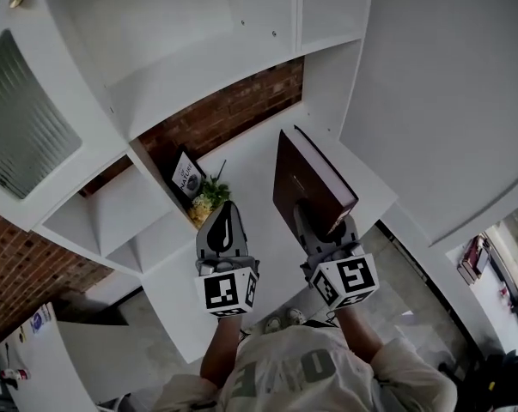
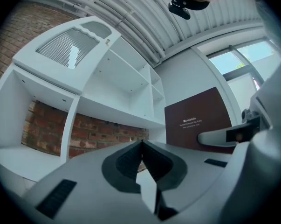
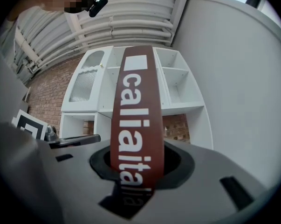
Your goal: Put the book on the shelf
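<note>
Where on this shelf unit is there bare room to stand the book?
The white ledge is bare between the plant and the right side panel, in front of the brick back; the book in the right tool is held at this patch. The left corner is crowded: card and plant.

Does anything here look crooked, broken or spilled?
Nothing stands out. The brown book is gripped upright in the right claw. It looks undamaged as far as shows, and is just not yet on the white shelf. The little plant sits in its cubby with nothing spilled.
</note>
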### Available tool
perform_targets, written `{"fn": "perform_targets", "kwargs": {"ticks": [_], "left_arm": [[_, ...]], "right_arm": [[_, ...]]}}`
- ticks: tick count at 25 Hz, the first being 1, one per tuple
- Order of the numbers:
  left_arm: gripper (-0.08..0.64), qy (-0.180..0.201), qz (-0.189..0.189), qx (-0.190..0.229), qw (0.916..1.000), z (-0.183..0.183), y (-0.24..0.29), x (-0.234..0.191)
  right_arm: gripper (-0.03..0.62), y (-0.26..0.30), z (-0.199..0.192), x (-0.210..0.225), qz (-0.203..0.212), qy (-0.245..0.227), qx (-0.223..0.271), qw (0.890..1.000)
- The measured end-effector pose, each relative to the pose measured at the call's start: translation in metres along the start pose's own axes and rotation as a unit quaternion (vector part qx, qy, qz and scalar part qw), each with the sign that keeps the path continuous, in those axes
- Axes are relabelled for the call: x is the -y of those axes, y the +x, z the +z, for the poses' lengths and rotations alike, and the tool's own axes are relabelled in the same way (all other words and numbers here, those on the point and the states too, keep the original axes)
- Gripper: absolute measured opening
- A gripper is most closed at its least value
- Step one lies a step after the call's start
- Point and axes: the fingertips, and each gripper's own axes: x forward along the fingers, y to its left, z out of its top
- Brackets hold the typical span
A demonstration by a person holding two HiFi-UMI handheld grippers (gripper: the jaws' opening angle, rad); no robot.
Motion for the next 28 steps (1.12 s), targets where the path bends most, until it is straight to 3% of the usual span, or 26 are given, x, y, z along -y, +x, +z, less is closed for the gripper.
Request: {"fn": "perform_targets", "kwargs": {"ticks": [8,12,18,25,28], "left_arm": [[0.012,0.002,0.026,-0.006,0.9996,-0.005,0.009,0.001],[0.012,0.009,0.033,-0.009,0.9994,-0.005,0.007,0.000],[0.012,0.008,0.042,-0.014,0.9990,-0.004,0.006,-0.007],[0.012,-0.011,0.034,-0.032,0.9989,-0.016,-0.001,-0.003],[0.012,-0.018,0.032,-0.033,0.9988,-0.018,-0.003,-0.004]], "right_arm": [[0.150,0.017,-0.007,0.017,0.028,0.038,-0.013,0.999],[0.150,0.031,0.008,0.024,0.039,0.050,-0.021,0.998],[0.150,0.078,0.079,0.029,0.079,0.030,-0.016,0.996],[0.150,0.115,0.186,0.022,0.149,0.052,0.001,0.987],[0.150,0.134,0.225,0.015,0.161,0.030,0.010,0.987]]}}
